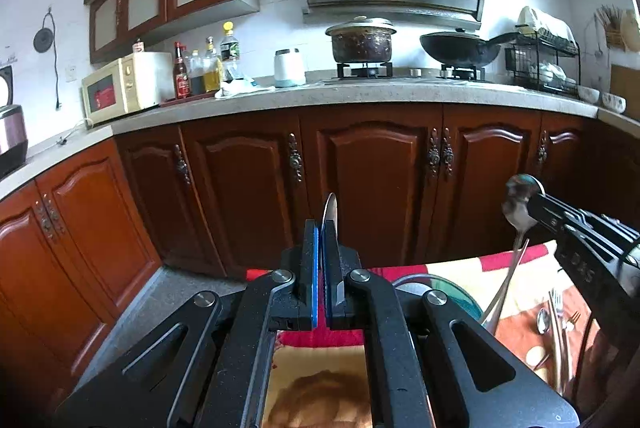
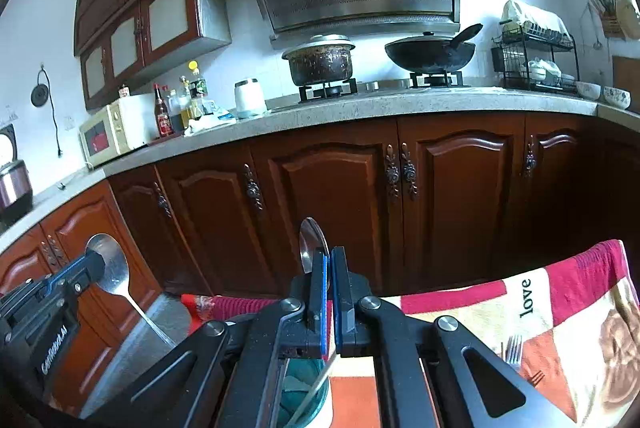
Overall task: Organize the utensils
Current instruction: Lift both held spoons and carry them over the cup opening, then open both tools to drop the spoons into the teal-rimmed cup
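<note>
My left gripper (image 1: 321,228) is shut on a steel spoon (image 1: 330,209), seen edge-on, bowl end sticking up past the fingertips. The same spoon (image 2: 110,268) shows in the right wrist view, held by the left gripper (image 2: 94,264), handle slanting down. My right gripper (image 2: 330,256) is shut on a second steel spoon (image 2: 312,244); its handle runs down toward a teal glass cup (image 2: 304,396). In the left wrist view the right gripper (image 1: 532,201) holds that spoon (image 1: 518,211) above the cup (image 1: 452,292). Both are raised above the table.
A red, cream and orange patterned cloth (image 2: 500,312) covers the table. Forks and a spoon (image 1: 558,320) lie on it at the right; a fork (image 2: 512,348) shows by the right gripper. Brown cabinets (image 1: 360,179) and a counter with stove, pots and bottles stand behind.
</note>
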